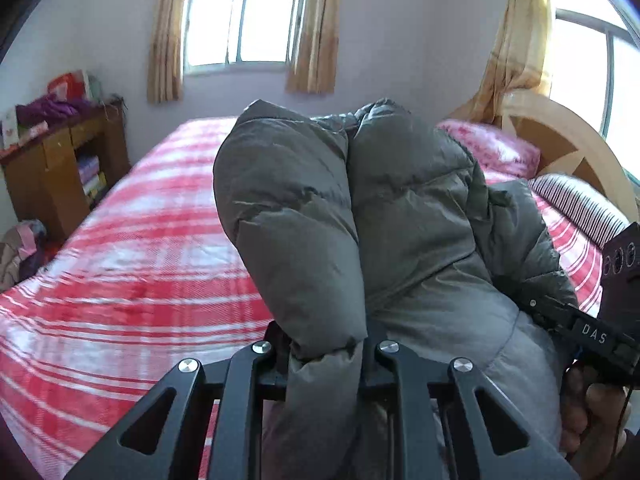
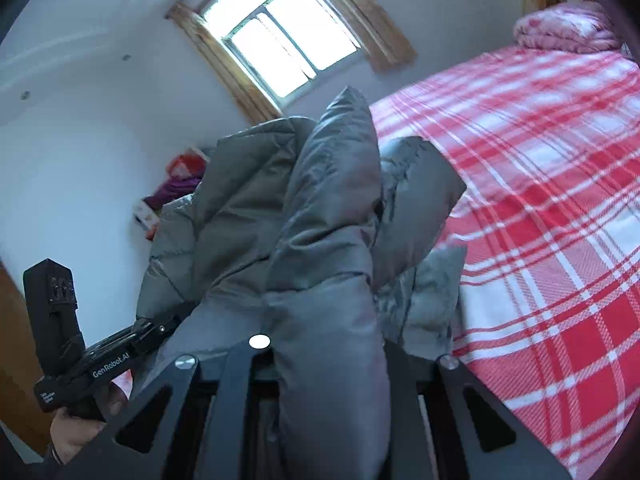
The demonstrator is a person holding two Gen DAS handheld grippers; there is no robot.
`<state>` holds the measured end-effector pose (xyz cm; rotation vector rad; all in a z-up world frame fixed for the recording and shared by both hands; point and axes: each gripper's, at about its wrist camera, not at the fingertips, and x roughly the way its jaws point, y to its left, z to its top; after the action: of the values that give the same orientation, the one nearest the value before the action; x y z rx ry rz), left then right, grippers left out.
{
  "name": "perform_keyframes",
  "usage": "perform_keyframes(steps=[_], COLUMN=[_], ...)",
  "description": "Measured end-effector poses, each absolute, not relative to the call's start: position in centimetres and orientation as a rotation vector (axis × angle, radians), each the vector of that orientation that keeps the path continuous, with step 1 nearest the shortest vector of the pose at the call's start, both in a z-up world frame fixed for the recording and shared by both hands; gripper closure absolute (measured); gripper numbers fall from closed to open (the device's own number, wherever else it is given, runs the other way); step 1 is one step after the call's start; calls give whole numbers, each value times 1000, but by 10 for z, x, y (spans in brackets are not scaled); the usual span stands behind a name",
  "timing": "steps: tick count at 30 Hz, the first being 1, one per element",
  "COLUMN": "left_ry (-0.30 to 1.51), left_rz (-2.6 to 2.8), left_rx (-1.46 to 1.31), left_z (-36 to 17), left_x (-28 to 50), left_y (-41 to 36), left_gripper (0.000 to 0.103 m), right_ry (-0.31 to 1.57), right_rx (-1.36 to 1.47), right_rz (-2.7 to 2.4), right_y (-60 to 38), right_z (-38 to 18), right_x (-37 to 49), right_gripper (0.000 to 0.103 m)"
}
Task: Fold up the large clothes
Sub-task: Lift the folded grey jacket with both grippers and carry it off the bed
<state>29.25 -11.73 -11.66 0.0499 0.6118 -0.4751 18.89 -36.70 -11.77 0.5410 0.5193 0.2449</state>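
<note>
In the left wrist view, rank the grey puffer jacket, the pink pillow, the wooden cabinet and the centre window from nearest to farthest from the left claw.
1. Grey puffer jacket: clamped in the left claw, dead ahead.
2. Pink pillow: right, on the bed by the headboard.
3. Wooden cabinet: left, beside the bed; too close to the pillow to call.
4. Centre window: in the far wall.

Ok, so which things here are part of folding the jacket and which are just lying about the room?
Part of the job:
grey puffer jacket, clamped in both grippers
left gripper
right gripper
bed with red plaid cover, the likely folding surface

Just lying about:
pink pillow
striped pillow
wooden cabinet with purple clothes on top
</note>
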Motion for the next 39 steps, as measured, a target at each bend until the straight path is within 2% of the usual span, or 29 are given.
perform_keyframes(steps=[8,15,18,19,20,21,23,27,28,30,31,32,34,37,39], left_ry=[535,614,686,715,728,734,719,702,703,702,695,681,651,598,559], left_rz=[-391,-308,-247,-223,-216,-218,-246,-241,-236,-228,-224,-218,-206,-198,-199], left_rx=[53,56,53,41,25,4,-7,47,44,37,35,38,60,65,65], left_z=[-90,-127,-169,-187,-196,-204,-213,-217,-218,-217,-214,-209,-201,-182,-167], left_x=[274,294,312,320,324,327,327,328,330,330,326,323,313,297,288], left_y=[-49,7,31,42,49,58,66,58,57,58,57,55,51,49,53], left_gripper=[86,86,86,86,86,86,86,86,86,86,86,86,87,88,88], right_ry=[447,539,701,761,796,812,820,857,859,845,845,849,841,829,799], right_rx=[488,458,482,497,491,471,442,473,459,447,470,502,502,520,506], right_rz=[369,454,441,425,409,395,396,425,440,459,495,523,535,554,581], right_y=[-310,-253,-236,-233,-230,-228,-225,-223,-217,-210,-208,-207,-205,-201,-194], right_z=[-70,-74,-112,-131,-145,-155,-172,-190,-193,-194,-194,-196,-195,-189,-177], right_x=[174,199,223,232,237,237,236,244,248,252,253,255,253,249,245], right_gripper=[85,83,67,54,46,44,23,20,20,40,57,66,77,83,84])
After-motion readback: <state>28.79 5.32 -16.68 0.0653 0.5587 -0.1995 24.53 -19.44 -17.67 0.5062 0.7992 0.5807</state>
